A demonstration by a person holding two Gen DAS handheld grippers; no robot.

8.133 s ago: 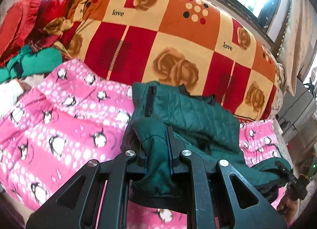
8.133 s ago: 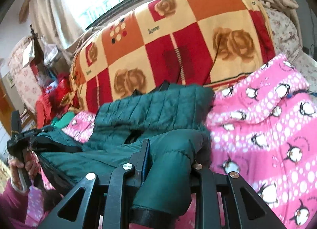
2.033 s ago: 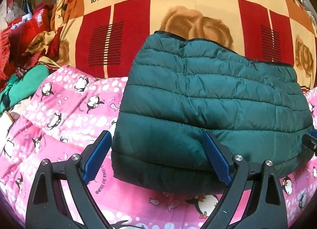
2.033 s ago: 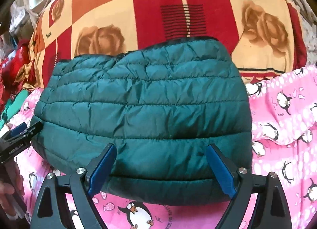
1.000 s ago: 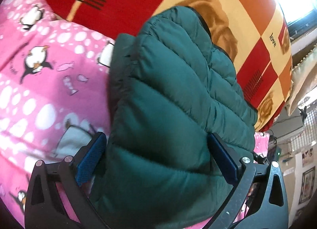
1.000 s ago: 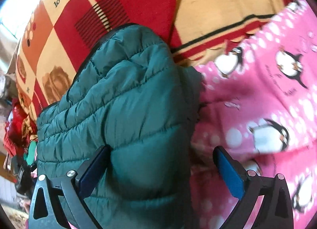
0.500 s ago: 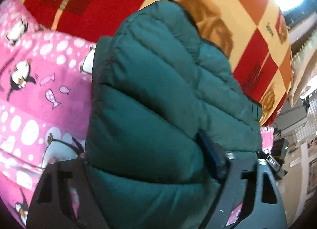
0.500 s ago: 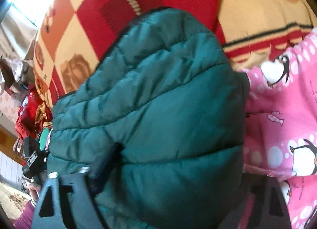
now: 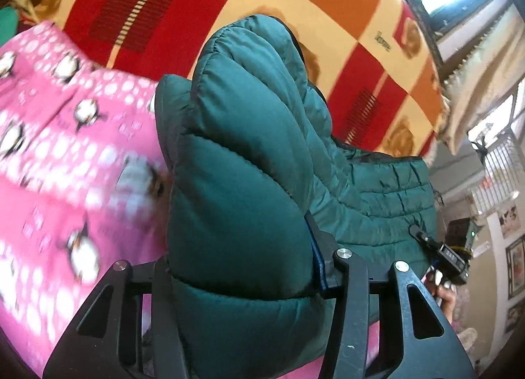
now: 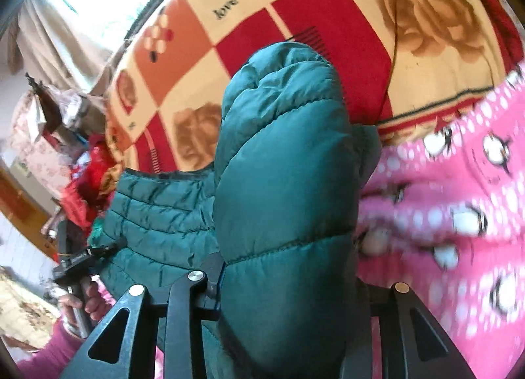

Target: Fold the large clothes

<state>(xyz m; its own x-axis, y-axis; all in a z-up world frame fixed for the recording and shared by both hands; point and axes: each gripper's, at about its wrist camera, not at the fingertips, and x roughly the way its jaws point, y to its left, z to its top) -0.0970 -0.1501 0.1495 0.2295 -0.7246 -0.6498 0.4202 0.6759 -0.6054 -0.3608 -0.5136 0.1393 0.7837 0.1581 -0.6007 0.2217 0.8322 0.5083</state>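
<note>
Jacket [image 9: 249, 162] already folded into a thick padded bundle; we grip one end in each claw. Left gripper [image 9: 242, 267] and right gripper [image 10: 285, 280] have just been closing and now pinch the puffy ends. It hangs between us just above the pink blanket [image 9: 59, 149]. Left, we judge: setting it aside.

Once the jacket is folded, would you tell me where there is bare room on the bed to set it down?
The pink penguin blanket lies bare on the right gripper's side of the green puffer jacket, below the rose-patterned quilt. A similar stretch lies beside the left gripper. Past it, red clothes crowd the bed's end.
</note>
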